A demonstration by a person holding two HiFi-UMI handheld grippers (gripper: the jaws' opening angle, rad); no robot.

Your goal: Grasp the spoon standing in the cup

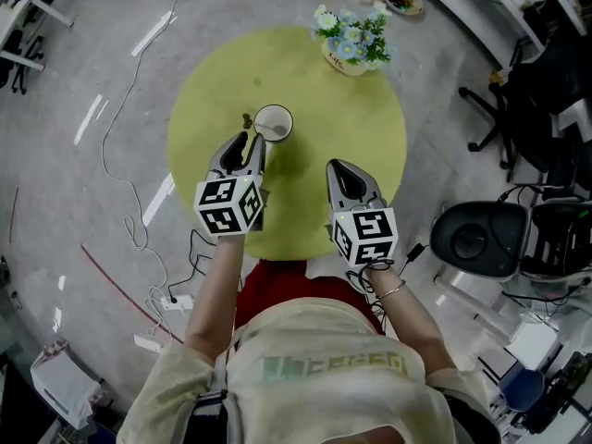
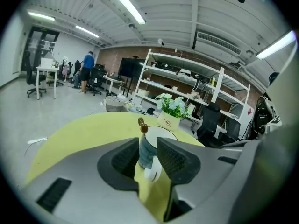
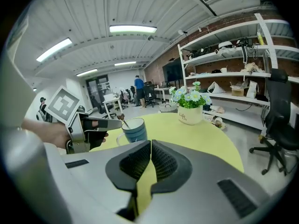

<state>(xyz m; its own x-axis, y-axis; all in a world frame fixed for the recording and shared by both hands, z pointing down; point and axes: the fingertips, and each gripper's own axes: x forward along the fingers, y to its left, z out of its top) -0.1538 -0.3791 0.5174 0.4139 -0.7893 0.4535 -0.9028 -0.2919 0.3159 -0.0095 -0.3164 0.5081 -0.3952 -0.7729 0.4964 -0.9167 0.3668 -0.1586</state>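
A blue cup (image 1: 273, 123) with a white inside stands on the round yellow-green table (image 1: 370, 137). A spoon (image 1: 247, 118) leans in it, its brown handle end sticking out over the left rim. My left gripper (image 1: 252, 144) is open just short of the cup. In the left gripper view the cup (image 2: 150, 146) and its white handle show through the gap between the jaws, with the spoon (image 2: 141, 123) above them. My right gripper (image 1: 335, 166) hovers over the table to the right, shut on nothing (image 3: 150, 160). From there the cup (image 3: 134, 129), spoon (image 3: 122, 119) and left gripper (image 3: 88, 125) are in sight.
A white pot of flowers (image 1: 351, 40) stands at the table's far edge, also visible as the flower pot (image 2: 170, 111) and flower pot (image 3: 190, 108). Black office chairs (image 1: 490, 234) are on the right. Cables (image 1: 139, 229) lie on the floor at left. Shelves (image 2: 187, 85) stand behind the table.
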